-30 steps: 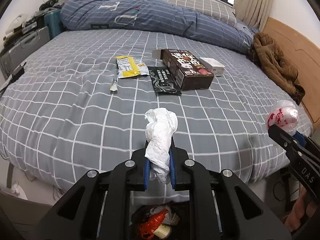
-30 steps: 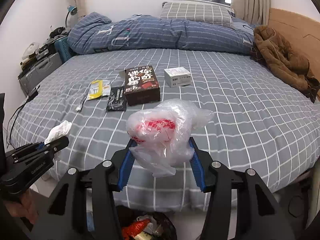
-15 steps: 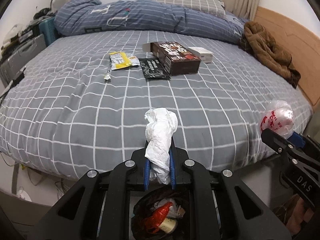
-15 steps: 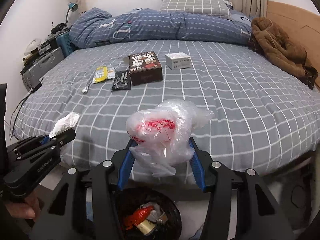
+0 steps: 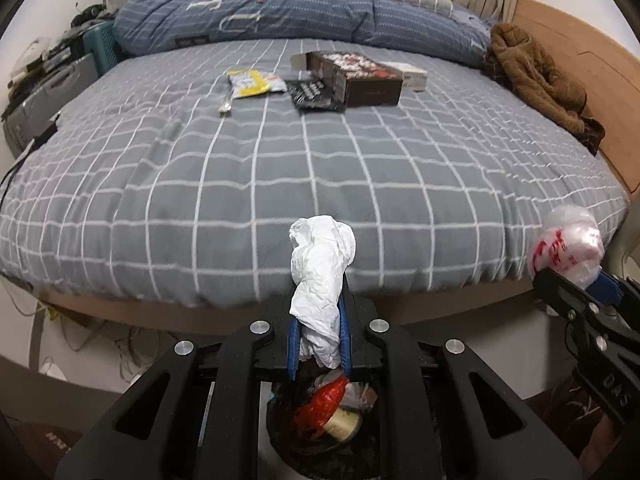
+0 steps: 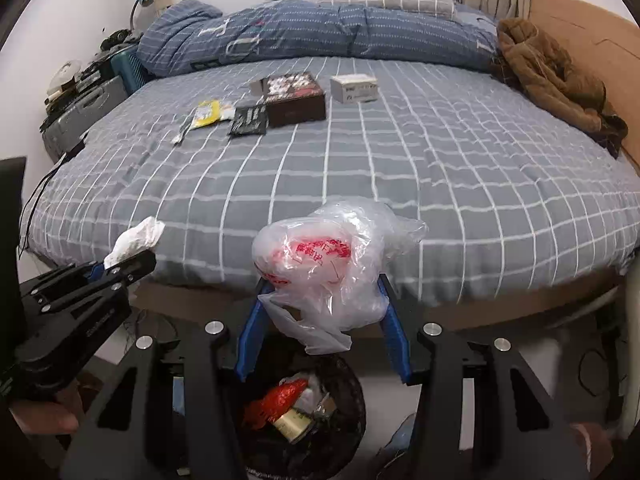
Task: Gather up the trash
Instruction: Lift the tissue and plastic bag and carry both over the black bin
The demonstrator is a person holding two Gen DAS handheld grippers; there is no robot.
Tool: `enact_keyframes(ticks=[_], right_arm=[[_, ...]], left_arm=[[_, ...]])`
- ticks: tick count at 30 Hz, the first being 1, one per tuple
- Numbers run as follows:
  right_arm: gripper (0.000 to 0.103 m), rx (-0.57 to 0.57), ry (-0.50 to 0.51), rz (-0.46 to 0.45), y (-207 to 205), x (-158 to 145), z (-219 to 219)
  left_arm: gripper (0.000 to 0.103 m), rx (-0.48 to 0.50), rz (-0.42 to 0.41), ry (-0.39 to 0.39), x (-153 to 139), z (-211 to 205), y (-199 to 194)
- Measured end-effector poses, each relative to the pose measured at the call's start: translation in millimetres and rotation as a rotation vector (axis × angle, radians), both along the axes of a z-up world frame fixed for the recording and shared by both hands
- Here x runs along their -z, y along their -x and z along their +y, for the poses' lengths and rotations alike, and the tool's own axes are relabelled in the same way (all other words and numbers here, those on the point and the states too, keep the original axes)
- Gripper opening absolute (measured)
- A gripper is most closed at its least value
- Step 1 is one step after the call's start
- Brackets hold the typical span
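Observation:
My left gripper (image 5: 319, 320) is shut on a crumpled white tissue (image 5: 322, 268), also seen in the right wrist view (image 6: 136, 240). My right gripper (image 6: 322, 308) is shut on a clear plastic bag with red print (image 6: 328, 268), seen at the right in the left wrist view (image 5: 568, 250). Both are off the foot of the bed, above a black trash bin (image 6: 356, 392) that holds red and gold rubbish. In the left wrist view the bin (image 5: 280, 436) is straight below my fingers.
On the grey checked bed (image 5: 280, 168) lie a yellow wrapper (image 5: 252, 83), a black sachet (image 5: 314, 96), a dark box (image 5: 356, 76), a white box (image 6: 354, 88) and a small stick wrapper (image 5: 226, 106). A brown coat (image 5: 540, 80) lies right. Suitcases (image 6: 80, 112) stand left.
Both grippers have drawn back from the bed with their loads. The bed edge and the trash bin below have come further into view.

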State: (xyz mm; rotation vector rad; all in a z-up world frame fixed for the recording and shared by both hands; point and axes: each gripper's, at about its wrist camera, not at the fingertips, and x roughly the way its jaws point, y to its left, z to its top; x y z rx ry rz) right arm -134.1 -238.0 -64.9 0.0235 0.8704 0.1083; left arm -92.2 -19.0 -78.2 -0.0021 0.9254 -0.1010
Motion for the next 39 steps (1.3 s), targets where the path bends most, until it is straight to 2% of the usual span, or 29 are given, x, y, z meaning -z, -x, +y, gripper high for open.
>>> enact_keyframes(ticks=[10, 13, 25, 29, 33, 39], right_arm=[[0.049, -0.018, 0.023, 0.019, 35, 6, 11], [0.049, -0.008, -0.015, 0.037, 47, 3, 11], [0.049, 0.035, -0.038, 0.106, 64, -10, 7], [0.049, 0.030, -0.018, 0.132, 57, 2, 8], [0.049, 0.028, 0.006, 0.165, 39, 23, 8], [0.049, 0.014, 0.033, 0.261, 22, 73, 11]], left_arm=[[0.014, -0.018, 0.034, 0.002, 4, 10, 32], [0.014, -0.027, 0.073, 0.012, 4, 11, 41], [0.015, -0.042, 0.123, 0.022, -9, 14, 64], [0.015, -0.056, 0.165, 0.010, 5, 20, 63], [0.015, -0.077, 0.219, 0.000, 36, 28, 51], [0.015, -0.078, 0.287, 0.021, 78, 35, 30]])
